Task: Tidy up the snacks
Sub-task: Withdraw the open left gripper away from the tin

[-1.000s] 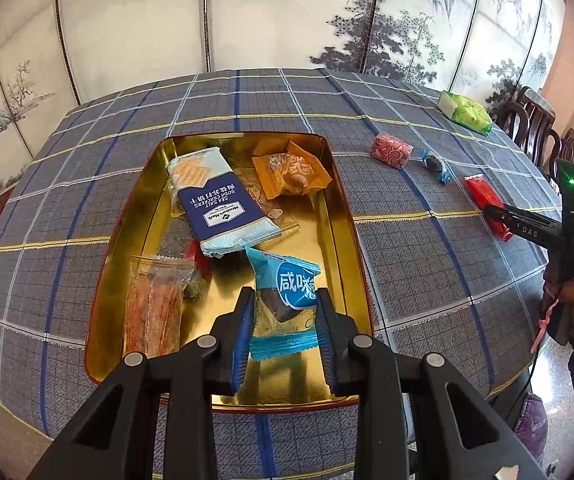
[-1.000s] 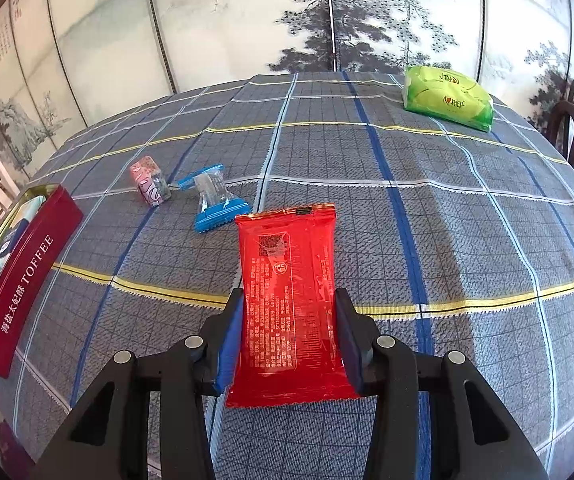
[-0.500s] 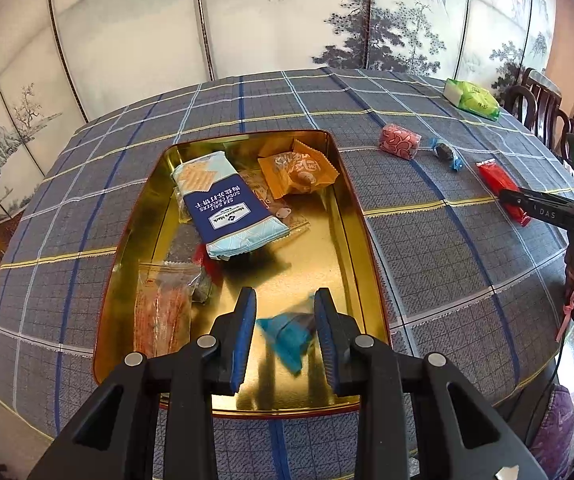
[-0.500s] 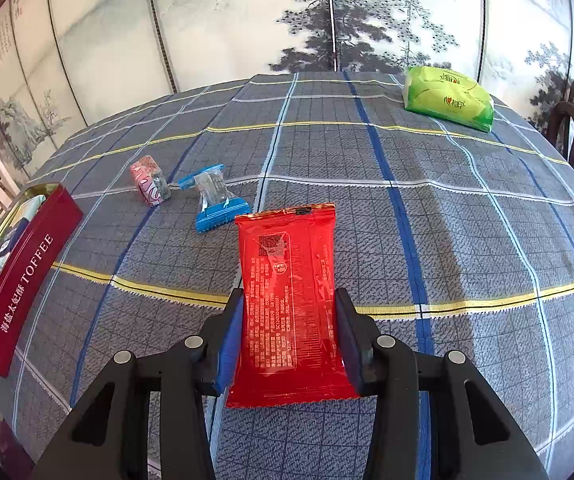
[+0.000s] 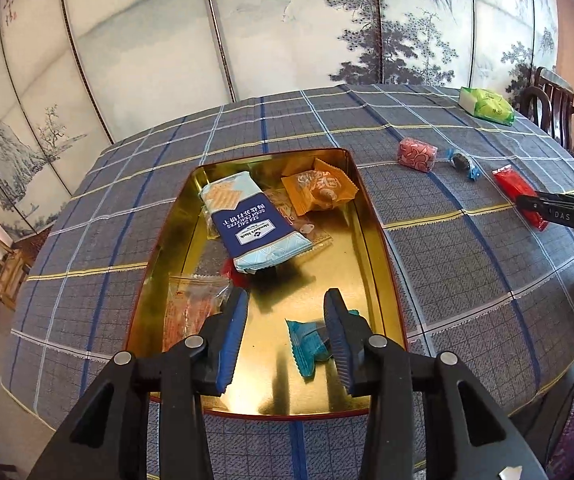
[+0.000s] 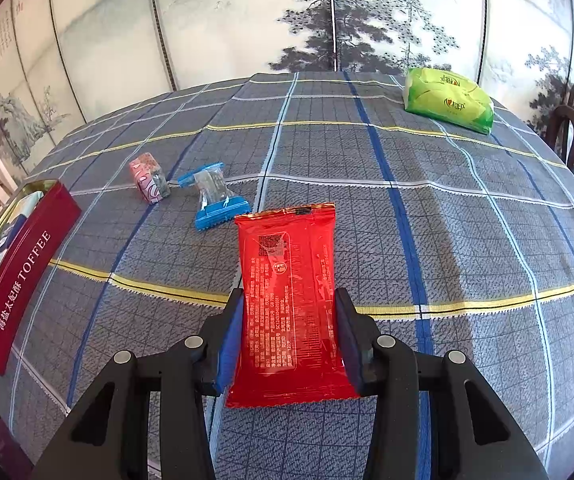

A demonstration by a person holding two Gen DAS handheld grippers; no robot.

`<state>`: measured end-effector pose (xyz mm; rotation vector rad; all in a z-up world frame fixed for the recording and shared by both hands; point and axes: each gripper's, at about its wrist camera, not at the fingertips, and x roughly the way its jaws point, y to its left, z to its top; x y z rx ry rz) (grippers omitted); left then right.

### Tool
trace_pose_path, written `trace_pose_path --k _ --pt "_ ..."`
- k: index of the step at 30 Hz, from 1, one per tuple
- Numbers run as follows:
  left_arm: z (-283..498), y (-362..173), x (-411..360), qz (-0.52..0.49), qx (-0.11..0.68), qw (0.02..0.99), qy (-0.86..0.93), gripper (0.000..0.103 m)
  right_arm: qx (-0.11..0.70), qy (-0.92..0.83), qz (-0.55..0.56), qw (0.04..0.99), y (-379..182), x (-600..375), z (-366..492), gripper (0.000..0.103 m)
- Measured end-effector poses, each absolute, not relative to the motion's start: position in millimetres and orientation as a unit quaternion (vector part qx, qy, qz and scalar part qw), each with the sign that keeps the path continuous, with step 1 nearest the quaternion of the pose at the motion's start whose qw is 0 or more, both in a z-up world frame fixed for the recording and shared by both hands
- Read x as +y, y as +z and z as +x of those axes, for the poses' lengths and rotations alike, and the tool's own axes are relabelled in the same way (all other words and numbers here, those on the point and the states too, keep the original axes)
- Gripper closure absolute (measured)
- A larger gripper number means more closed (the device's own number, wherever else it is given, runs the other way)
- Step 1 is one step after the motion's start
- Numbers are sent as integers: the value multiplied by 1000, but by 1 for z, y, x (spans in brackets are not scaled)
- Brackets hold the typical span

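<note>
A gold tin holds a blue-and-white cracker pack, an orange packet and a clear bag of orange sticks. My left gripper hangs over the tin's near end with its jaws opening. A teal packet lies loose on the tin floor by the right finger, and neither pad presses on it. My right gripper is shut on a red packet lying flat on the plaid cloth, its pads against the long edges. The left wrist view shows that packet far right.
On the cloth left of the red packet lie a pink wrapped candy and a blue-ended candy. A green pack sits at the far edge. The tin's red side reads TOFFEE. Chairs stand right; a painted screen stands behind.
The left jaws have spread and let go of the teal packet, which has dropped onto the tin floor. The right gripper and red packet have stayed put.
</note>
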<state>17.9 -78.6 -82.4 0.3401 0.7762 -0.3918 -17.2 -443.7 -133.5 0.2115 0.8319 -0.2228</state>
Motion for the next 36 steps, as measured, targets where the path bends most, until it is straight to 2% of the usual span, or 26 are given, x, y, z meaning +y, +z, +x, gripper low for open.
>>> trace_pose_path --k 9,21,30,36 --pt "11 -77 -67 168 334 914 -153 57 405 -111 95 903 -133 -443 -16 59" --pt "10 -72 -32 136 272 947 -100 35 413 -122 68 900 -133 -436 -14 58" --pt "37 -74 32 68 243 965 -75 32 415 -128 58 899 -132 -433 -13 58" --pt "67 -73 79 -11 243 969 -37 25 416 -133 58 898 -133 -432 -13 58"
